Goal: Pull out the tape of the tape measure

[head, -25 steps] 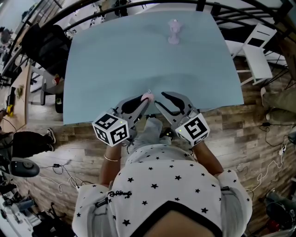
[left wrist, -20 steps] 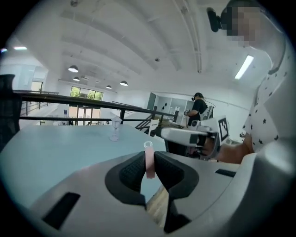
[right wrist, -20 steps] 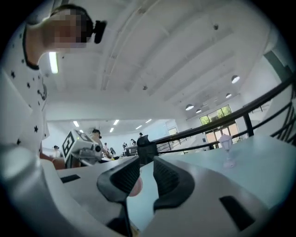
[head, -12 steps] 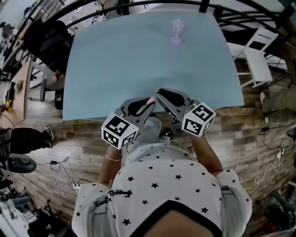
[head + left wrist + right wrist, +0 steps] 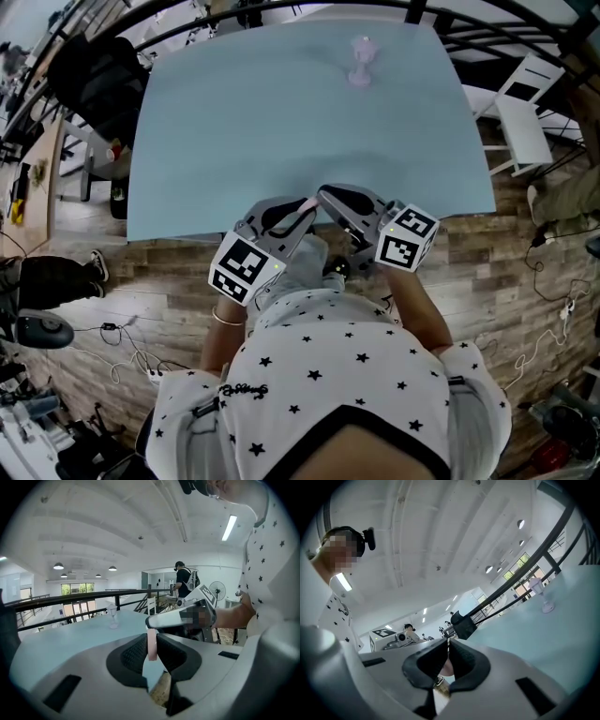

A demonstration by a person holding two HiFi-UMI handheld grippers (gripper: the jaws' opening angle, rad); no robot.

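Head view: light-blue table (image 5: 281, 112) mostly bare; small pale goblet-shaped object (image 5: 361, 64) near far edge. At near edge, left gripper (image 5: 298, 210) clamps pink tape measure (image 5: 152, 644); right gripper (image 5: 323, 194) jaws closed together at its top. Wood floor (image 5: 525, 253) and white chair (image 5: 525, 103) at right.

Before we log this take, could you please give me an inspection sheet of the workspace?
Surface: light blue table, set on a wooden floor.
Job's things: pink tape measure, seen edge-on, held up by the table's near edge; no pulled-out tape visible.
Clutter: small pale goblet-shaped ornament standing at the table's far end.
Grippers: left claw shut on the tape measure; right claw shut close beside it, and whether it pinches the tape's tip cannot be told.
Cables: loose cables on the floor at the left, more at the right.
Surroundings: white chair at the right, black railing beyond the table.
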